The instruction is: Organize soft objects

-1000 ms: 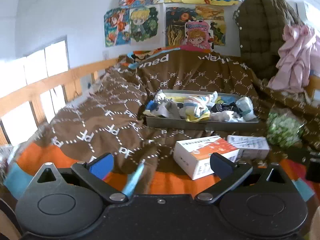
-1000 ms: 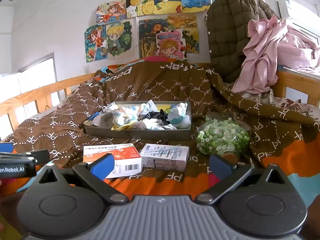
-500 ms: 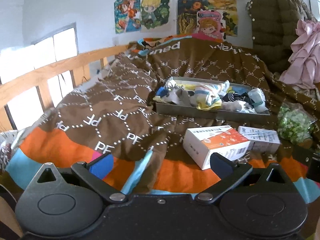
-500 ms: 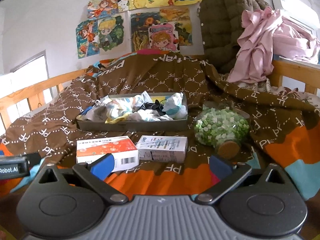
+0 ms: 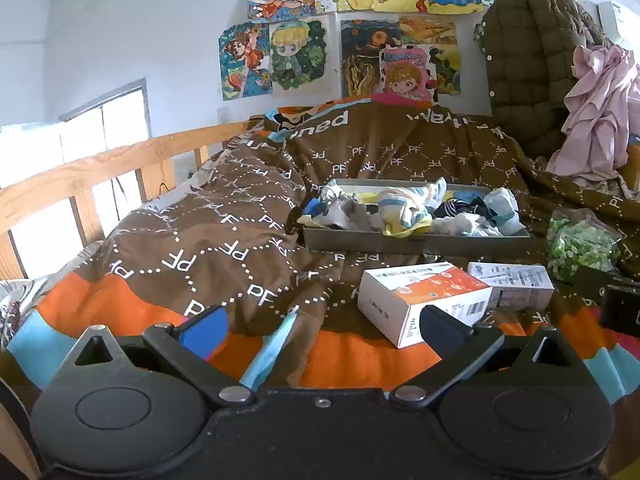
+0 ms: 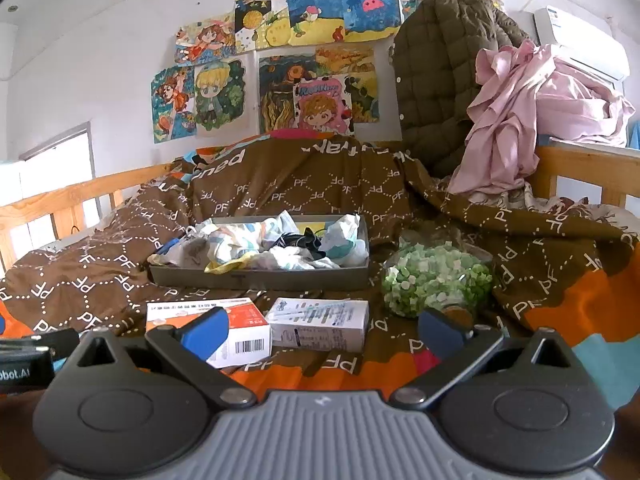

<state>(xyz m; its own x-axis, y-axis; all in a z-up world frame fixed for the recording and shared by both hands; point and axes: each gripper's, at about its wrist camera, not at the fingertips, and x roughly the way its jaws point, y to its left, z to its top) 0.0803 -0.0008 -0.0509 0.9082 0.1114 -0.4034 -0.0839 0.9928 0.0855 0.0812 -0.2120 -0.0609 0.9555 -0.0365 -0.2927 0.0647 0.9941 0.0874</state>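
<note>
A grey tray lies on the brown bedspread, heaped with several crumpled soft cloths and socks. My left gripper is open and empty, low over the bed's front edge, well short of the tray. My right gripper is open and empty, also near the front edge, with the tray straight ahead. An orange-and-white box and a white box lie between the grippers and the tray.
A bag of green pieces lies right of the tray. A wooden bed rail runs along the left. A brown quilted jacket and pink cloth hang at the back right. The left gripper's body shows at the right view's left edge.
Both grippers have tilted and shifted a little, so the tray and boxes sit slightly differently in view. Both stay open and empty. Nothing on the bed has moved.
</note>
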